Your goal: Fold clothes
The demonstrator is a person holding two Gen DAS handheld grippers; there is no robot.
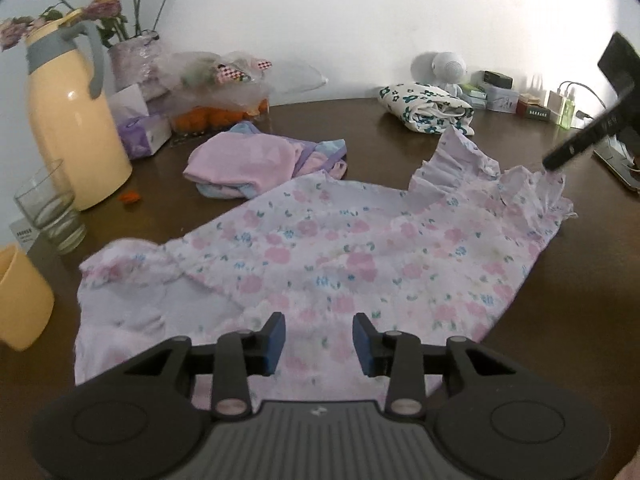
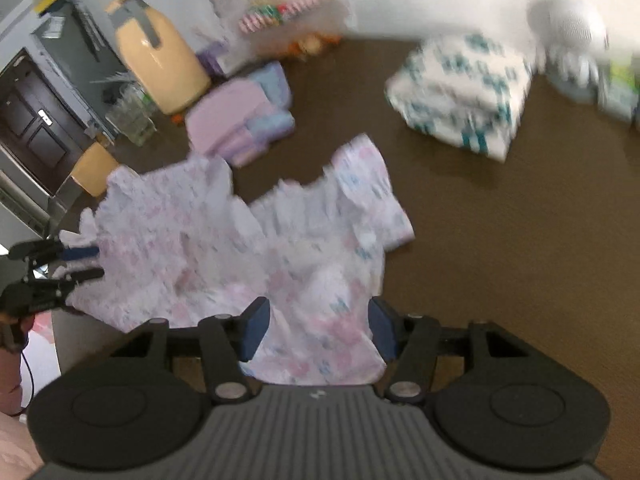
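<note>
Floral dress [image 1: 340,256] spread under both grippers: thin, limp, light, wrinkle-prone. Left gripper [image 1: 319,340] spread apart, empty; right gripper [image 2: 318,330] likewise. Best gripped at ruffled edge [image 1: 460,160], ahead-right of left gripper.

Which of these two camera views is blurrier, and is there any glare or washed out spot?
Right wrist view: motion-smeared throughout, the folded white and teal garment and floral dress streaky. Left wrist view: mostly sharp, the dress print readable, but the wall at upper right is blown out white; both bend at the edges.
</note>
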